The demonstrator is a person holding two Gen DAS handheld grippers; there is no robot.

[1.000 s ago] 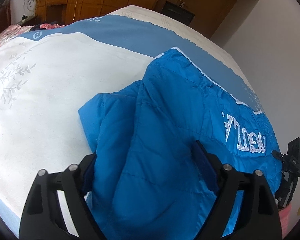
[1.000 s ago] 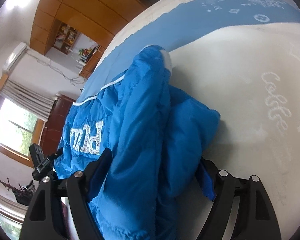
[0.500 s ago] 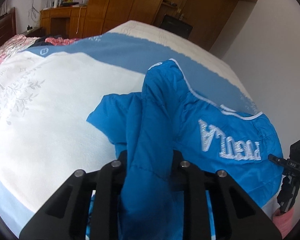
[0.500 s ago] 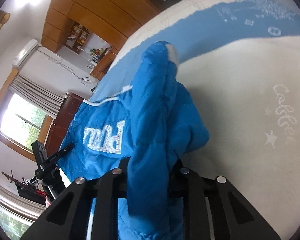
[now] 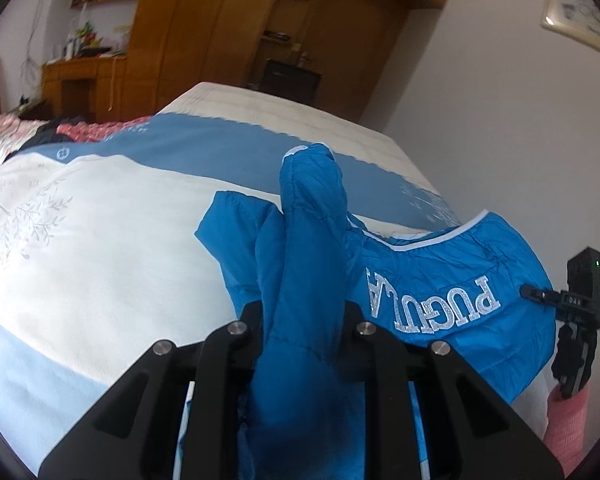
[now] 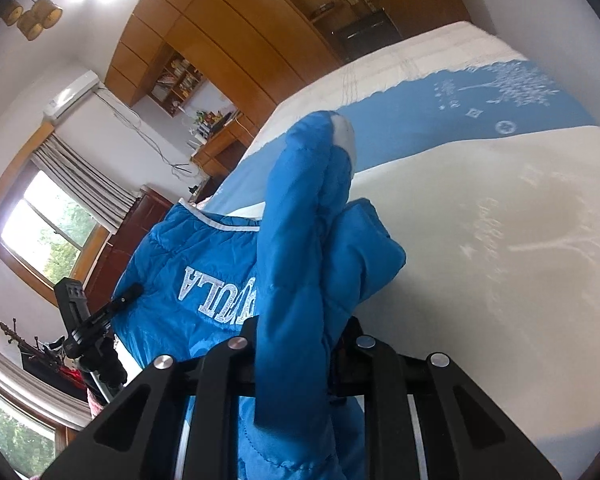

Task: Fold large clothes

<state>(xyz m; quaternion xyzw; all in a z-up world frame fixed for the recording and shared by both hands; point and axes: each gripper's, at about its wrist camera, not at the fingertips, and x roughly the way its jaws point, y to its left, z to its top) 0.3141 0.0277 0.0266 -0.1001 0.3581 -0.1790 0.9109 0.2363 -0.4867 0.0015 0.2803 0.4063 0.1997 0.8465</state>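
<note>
left tongs (image 5: 302, 344): clamped on a bunched fold of the blue jacket (image 5: 440, 280) | right tongs (image 6: 296, 356): gripping another bunch of it | jacket: frame centre, partly lifted off the bed (image 5: 80, 240) | progress: early; edge gathered, fold-over and flattening remain

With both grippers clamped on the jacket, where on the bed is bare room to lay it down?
Bare cream bedspread lies between the puffy blue quilted jacket and the pink patterned bedding; in the right wrist view, cream cover runs from the jacket to the blue band. Crowded: the jacket's corner, where the left gripper and right gripper pinch folds.
</note>
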